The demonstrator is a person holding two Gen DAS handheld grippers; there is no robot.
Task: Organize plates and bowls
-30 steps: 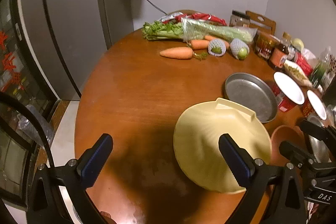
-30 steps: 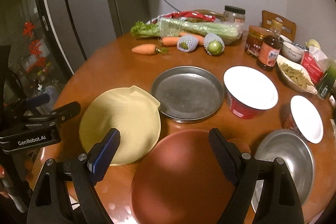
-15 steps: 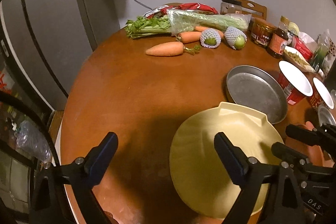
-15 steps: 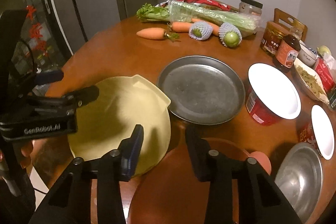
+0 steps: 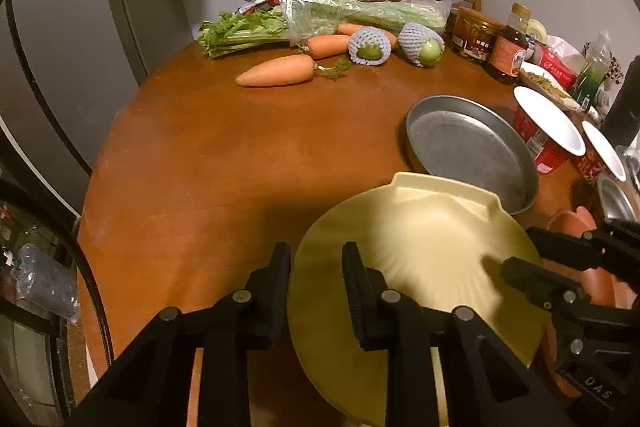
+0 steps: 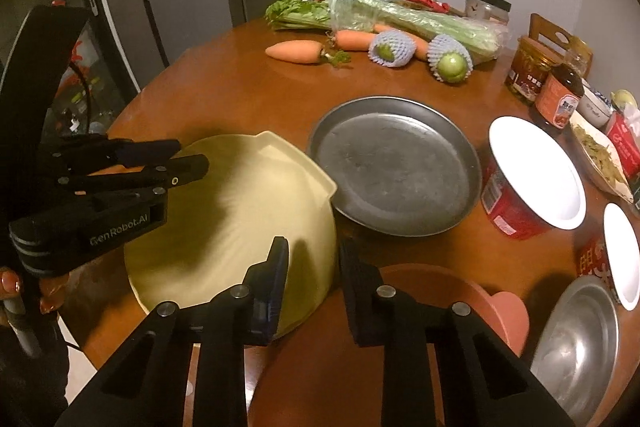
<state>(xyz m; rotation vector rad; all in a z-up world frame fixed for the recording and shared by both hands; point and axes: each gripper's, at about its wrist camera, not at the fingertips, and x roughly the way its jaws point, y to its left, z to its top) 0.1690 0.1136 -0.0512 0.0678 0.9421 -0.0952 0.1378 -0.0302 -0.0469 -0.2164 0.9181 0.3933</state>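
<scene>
Now both grippers have narrowed from wide open a second ago. The left gripper, lower centre of the left wrist view, has its fingers drawn close, with the left rim of the yellow plate in the gap between them. The right gripper, lower centre of its own view, brackets the same plate's right rim in the same way. A sliver of gap shows at each rim, so whether either pair is firmly clamped cannot be told.

The yellow plate sits at centre left of the right wrist view on the table, its right edge over the red plate and its far edge just beside the steel plate.

Judgement: a two-handed grip on the yellow plate is being set, probably before lifting it for stacking. Confirm both rims are held before raising it; an uneven hold could tip it.
</scene>
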